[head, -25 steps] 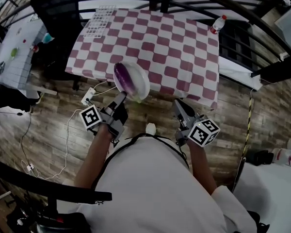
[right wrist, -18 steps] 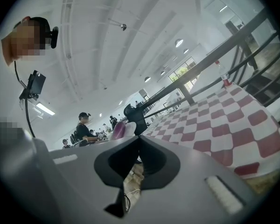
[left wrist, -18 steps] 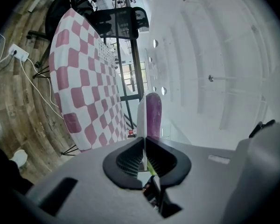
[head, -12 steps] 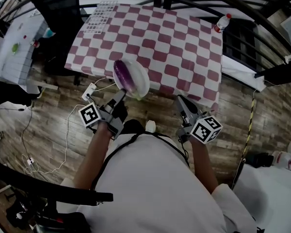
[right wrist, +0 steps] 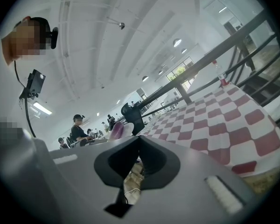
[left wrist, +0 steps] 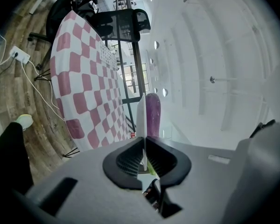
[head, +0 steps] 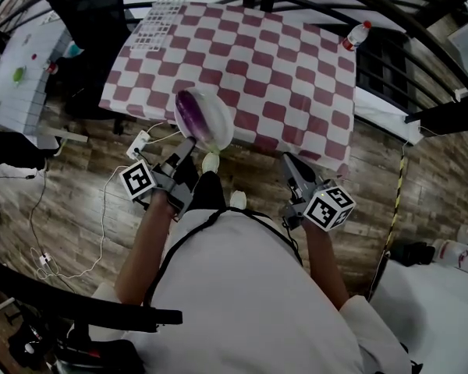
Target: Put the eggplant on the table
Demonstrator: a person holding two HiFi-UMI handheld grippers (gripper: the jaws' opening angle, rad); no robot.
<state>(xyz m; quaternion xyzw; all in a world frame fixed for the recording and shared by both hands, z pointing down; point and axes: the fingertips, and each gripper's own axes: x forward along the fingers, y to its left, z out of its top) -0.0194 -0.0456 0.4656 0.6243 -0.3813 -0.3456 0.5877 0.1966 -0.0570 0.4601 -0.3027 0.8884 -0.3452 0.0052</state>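
1. Eggplant (head: 190, 111): it isn't on the desk (head: 265, 61) yet; it lies on a white plate (head: 216, 123) held in the air at the desk's near edge, above the wooden floor (head: 78, 201).
2. Your left claw (head: 186, 148) is clamped on the plate's near rim; in the left gripper view the rim runs edge-on between the two pads, and the eggplant rests on the plate's upper face just beyond them.
3. Pinching the rim looks sensible to me; it keeps the smooth, rounded skin out of the jaws and lets the plate do the carrying.
4. The plate seems to be held about level, which is probably why the eggplant sits there without sliding; a tilt toward the far rim could let it roll off.
5. Your right claw (head: 291, 168) has its jaws together with nothing between them; it sits low, close to your body and apart from the plate; I take it you keep it free to lift the eggplant off or steady the plate.
6. The checked cloth is bare across its middle, and the bottle (head: 354, 36) stands well away at the far corner; so there is room to set the eggplant down once the plate is over the cloth.
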